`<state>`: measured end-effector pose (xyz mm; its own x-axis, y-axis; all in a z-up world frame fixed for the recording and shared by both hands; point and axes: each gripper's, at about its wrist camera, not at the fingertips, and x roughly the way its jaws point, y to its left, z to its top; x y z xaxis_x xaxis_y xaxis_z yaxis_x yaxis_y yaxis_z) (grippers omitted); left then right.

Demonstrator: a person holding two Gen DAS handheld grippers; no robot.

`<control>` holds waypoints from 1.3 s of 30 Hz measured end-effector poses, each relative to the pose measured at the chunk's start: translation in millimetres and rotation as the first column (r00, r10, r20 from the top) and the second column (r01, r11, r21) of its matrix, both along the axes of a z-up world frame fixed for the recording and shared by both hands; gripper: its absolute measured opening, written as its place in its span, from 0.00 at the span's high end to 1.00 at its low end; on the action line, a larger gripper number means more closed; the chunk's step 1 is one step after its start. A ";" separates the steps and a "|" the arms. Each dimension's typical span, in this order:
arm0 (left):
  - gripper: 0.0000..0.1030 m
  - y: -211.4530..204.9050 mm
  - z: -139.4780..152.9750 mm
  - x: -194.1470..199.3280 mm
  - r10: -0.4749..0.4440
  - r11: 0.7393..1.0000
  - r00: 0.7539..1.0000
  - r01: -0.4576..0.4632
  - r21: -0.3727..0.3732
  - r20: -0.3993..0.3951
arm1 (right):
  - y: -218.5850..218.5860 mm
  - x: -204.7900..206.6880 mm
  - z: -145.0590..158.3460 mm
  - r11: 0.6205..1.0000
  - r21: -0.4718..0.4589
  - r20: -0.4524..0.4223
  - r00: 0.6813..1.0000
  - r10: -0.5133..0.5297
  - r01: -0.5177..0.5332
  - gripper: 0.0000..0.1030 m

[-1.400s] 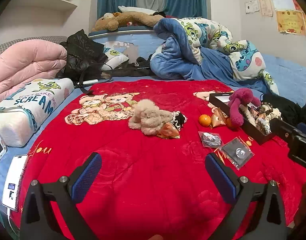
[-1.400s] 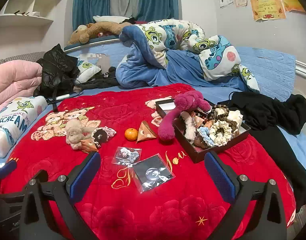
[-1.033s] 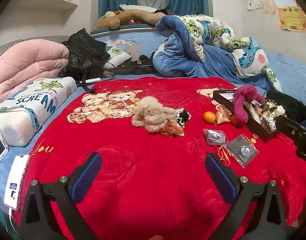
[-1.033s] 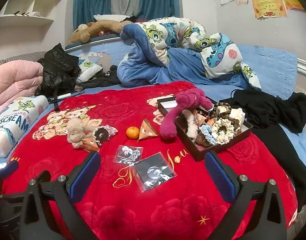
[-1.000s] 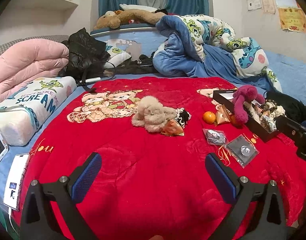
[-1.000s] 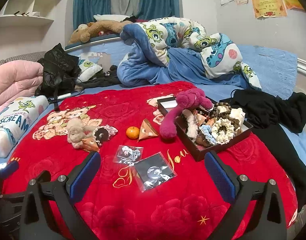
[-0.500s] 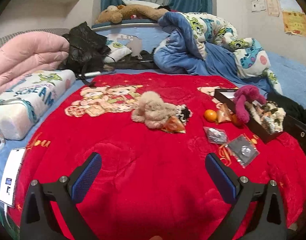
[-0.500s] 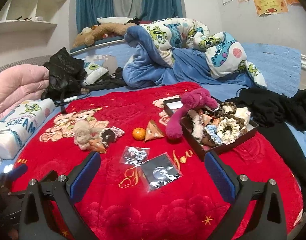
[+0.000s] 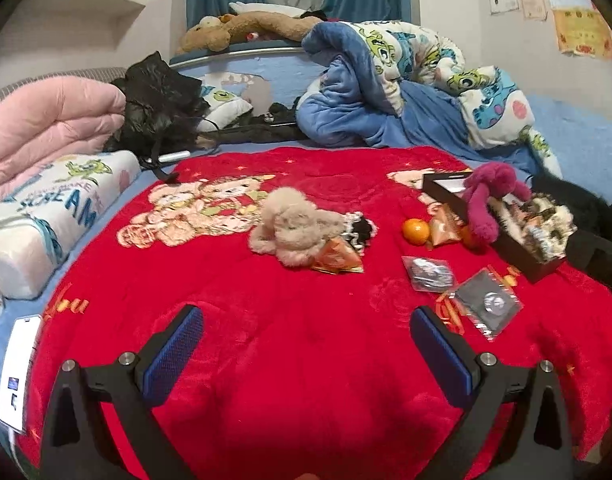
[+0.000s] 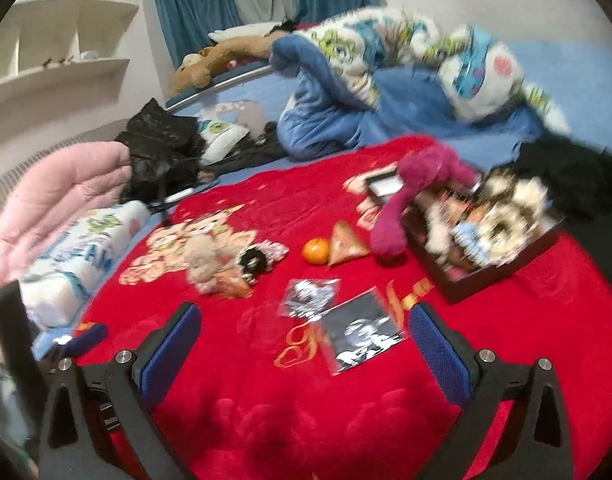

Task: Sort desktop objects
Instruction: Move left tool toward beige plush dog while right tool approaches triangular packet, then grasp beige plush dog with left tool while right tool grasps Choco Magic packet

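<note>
On the red blanket lie a beige plush toy, an orange wrapper, a black scrunchie, a tangerine, a triangular orange packet and two clear bags. A dark box of scrunchies holds a magenta plush. My left gripper is open above bare blanket. My right gripper is open too, near the clear bags; the tangerine, magenta plush and box lie beyond.
A blue cartoon quilt is heaped at the back, a pink quilt and a printed pillow at the left, a black bag between them. A white device lies at the blanket's left edge. Black clothing is right of the box.
The right gripper has tilted and moved in toward the clear bags, and its view is blurred by motion. The left gripper has shifted only a little. Both remain open.
</note>
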<state>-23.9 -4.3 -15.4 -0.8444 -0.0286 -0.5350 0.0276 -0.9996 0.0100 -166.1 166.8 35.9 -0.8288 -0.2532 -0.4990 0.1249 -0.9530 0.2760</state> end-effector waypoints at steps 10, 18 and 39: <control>0.00 -27.5 9.1 -27.9 0.013 0.998 1.000 -0.014 0.062 0.015 | 2.4 -29.1 2.2 0.997 0.012 -0.001 0.997 0.073 -0.073 0.00; 0.00 -36.4 7.3 -73.4 0.011 0.999 0.998 -0.015 0.045 0.069 | 2.7 -71.7 16.8 0.997 0.068 -0.050 0.998 0.047 -0.043 0.00; 0.00 -37.7 -38.4 -196.1 0.048 0.999 0.990 -0.046 -0.015 0.131 | -4.3 -194.9 -43.6 0.986 0.165 0.045 0.999 0.021 -0.029 0.05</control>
<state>-220.1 -41.9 -53.8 -0.7647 -0.0735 -0.6402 0.0721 -0.9970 0.0284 -360.9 162.5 -7.7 -0.8002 -0.1847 -0.5705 0.1408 -0.9827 0.1206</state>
